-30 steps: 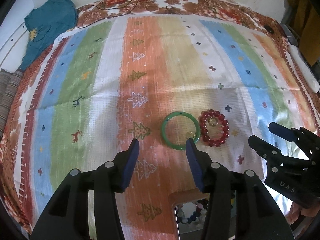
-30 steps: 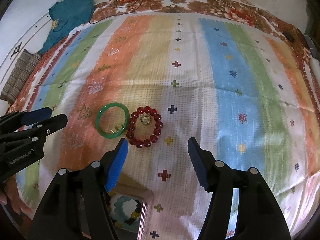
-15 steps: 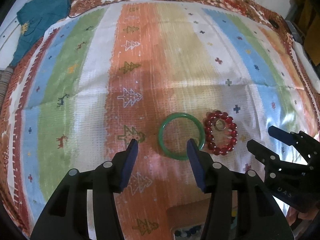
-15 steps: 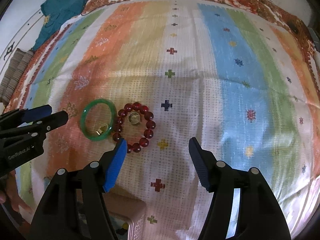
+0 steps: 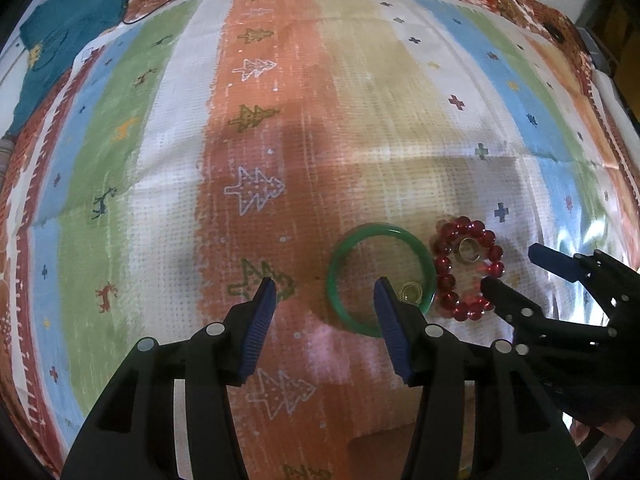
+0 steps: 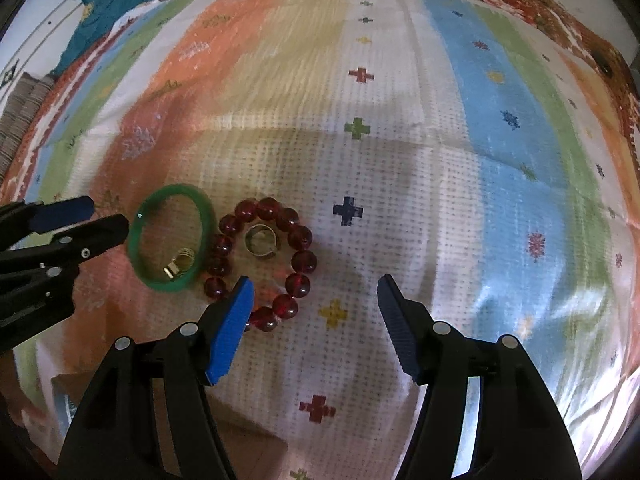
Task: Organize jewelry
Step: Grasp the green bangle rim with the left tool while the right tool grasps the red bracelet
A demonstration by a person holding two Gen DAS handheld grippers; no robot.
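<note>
Side by side, a smooth green bangle (image 5: 380,280) and glossy red-bead bracelet (image 6: 262,262) lie under both released, ribbed-padded tongs.

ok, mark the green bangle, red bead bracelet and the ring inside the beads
green bangle (image 6: 205,216): right wrist view, on its right-hand band.
red bead bracelet (image 6: 304,261): right wrist view, on a bead at its right side.
ring inside the beads (image 6: 260,247): right wrist view, on its metal band.
</note>
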